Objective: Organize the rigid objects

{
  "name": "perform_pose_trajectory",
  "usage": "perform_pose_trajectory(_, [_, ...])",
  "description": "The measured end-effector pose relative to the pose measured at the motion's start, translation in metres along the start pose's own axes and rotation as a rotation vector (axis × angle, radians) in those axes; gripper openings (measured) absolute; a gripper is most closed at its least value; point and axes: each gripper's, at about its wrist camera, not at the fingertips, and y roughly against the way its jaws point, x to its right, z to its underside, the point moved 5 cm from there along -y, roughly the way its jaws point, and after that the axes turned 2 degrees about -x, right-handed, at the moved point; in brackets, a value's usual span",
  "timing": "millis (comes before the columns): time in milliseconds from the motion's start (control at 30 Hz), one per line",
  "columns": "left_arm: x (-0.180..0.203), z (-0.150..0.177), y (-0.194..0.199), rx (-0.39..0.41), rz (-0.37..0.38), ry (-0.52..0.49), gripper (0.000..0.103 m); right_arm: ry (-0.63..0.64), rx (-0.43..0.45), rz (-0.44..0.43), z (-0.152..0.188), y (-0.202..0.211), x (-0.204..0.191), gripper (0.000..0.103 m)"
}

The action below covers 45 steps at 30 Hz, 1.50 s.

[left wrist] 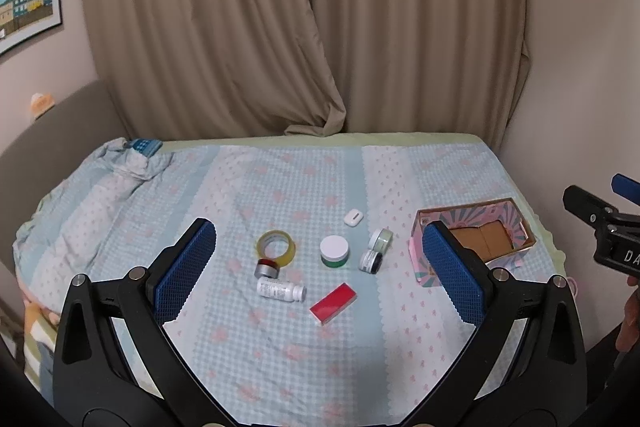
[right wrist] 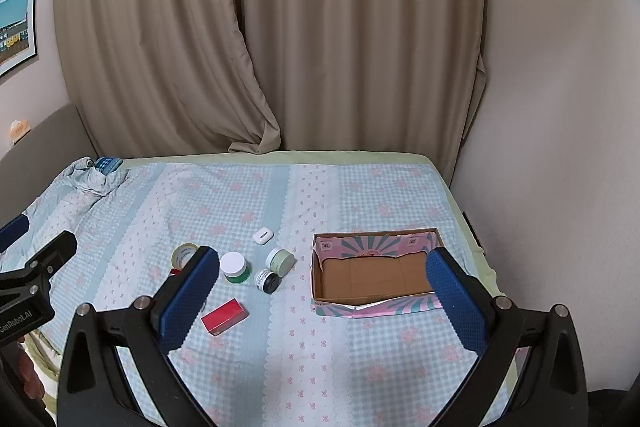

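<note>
Both tools hover spread wide and holding nothing above the bed (left wrist: 304, 347): the left tool (left wrist: 320, 267) over a mid-bed cluster of tape roll (left wrist: 276, 246), white-lidded jar (left wrist: 334, 251), pill bottle (left wrist: 281, 289) and red box (left wrist: 333, 303); the right tool (right wrist: 322, 291) near the open cardboard box (right wrist: 374, 273) by the bed's right edge.

"GenRobot.AI" on left gripper (right wrist: 24, 311) body.

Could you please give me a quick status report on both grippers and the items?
Left gripper and right gripper open, holding nothing, above the bed. Box empty; tape, jars, bottle, red box lie loose left of it. Nothing in the way.
</note>
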Motion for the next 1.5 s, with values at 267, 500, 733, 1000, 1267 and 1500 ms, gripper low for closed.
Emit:
perform_pose_trajectory(267, [-0.0004, 0.0021, 0.0031, -0.005, 0.002, -0.002, 0.102, -0.005, 0.003, -0.009, -0.0031, -0.0032, 0.0036, 0.103])
perform_pose_trajectory(500, [-0.0004, 0.0037, 0.0039, -0.005, 0.003, 0.002, 0.102, -0.002, 0.008, -0.01, -0.0015, -0.0058, 0.0033, 0.103])
perform_pose_trajectory(733, [0.0017, 0.0055, 0.0077, 0.012, 0.005, -0.006, 0.102, 0.003, 0.01, -0.011, -0.0012, -0.0068, 0.0011, 0.103])
perform_pose_trajectory(1000, [0.0016, 0.0012, 0.0105, 0.029, -0.004, -0.005, 0.102, 0.009, 0.014, -0.025, -0.0007, -0.0052, -0.0003, 0.103])
perform_pose_trajectory(1267, [0.0047, -0.001, 0.009, 0.021, -0.022, -0.013, 0.102, 0.004, 0.014, -0.029, -0.0006, -0.0062, 0.0016, 0.103])
perform_pose_trajectory(1500, [0.0061, -0.0002, 0.0089, 0.018, -0.021, -0.008, 0.102, 0.005, 0.014, -0.029, -0.0005, -0.0063, 0.002, 0.103])
